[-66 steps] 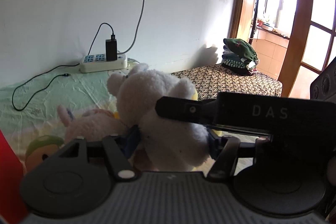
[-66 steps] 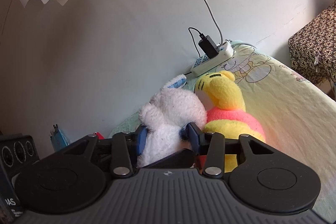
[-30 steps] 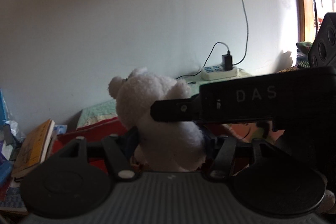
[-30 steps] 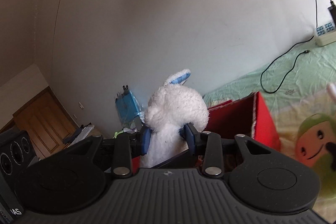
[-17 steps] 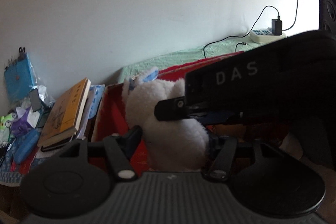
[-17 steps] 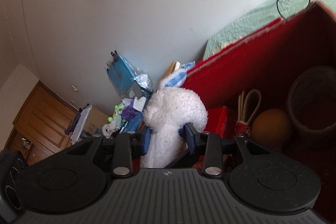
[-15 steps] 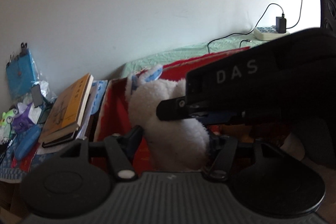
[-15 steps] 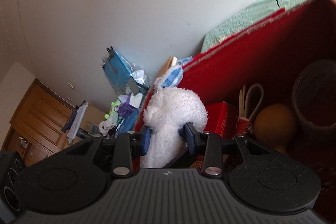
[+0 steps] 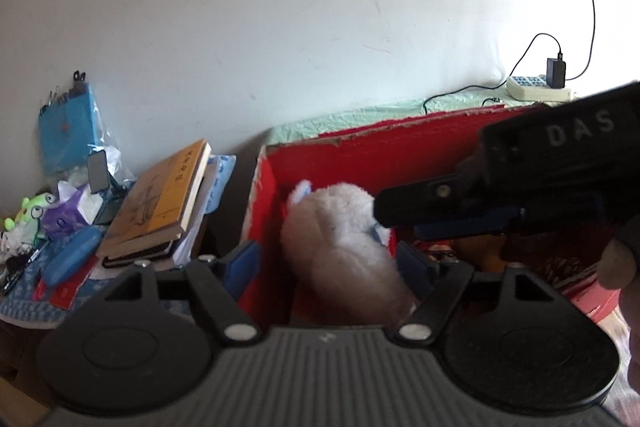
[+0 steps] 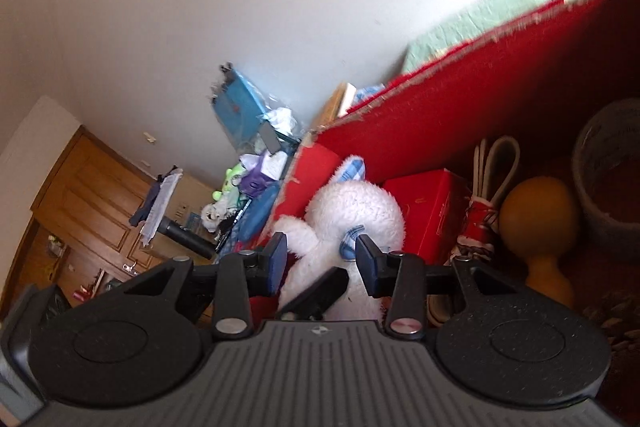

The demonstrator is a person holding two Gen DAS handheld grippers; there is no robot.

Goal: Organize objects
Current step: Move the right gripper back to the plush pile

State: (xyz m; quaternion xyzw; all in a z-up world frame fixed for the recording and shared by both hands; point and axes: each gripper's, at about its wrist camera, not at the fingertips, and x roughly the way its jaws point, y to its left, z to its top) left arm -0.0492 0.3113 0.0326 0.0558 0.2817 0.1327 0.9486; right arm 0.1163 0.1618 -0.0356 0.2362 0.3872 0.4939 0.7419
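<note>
As seen from left wrist view: left gripper (image 9: 326, 263) jaws spread wide, holding nothing; white plush toy (image 9: 340, 227) sits between pads, apparently untouched, inside red box (image 9: 360, 155) at its left near corner. Book stack (image 9: 160, 203) left of box. Right gripper (image 9: 460, 211) crosses from right, above toy.

Right wrist view: right gripper (image 10: 320, 259) jaws parted, clear of white plush toy (image 10: 352, 215); toy lies in red box (image 10: 460, 107) beside small red carton (image 10: 428, 207), yellow ball-like object (image 10: 540, 211) further right.

Step judged: release into box done. Next: lift both grippers straight out, avoid snagging fur.
</note>
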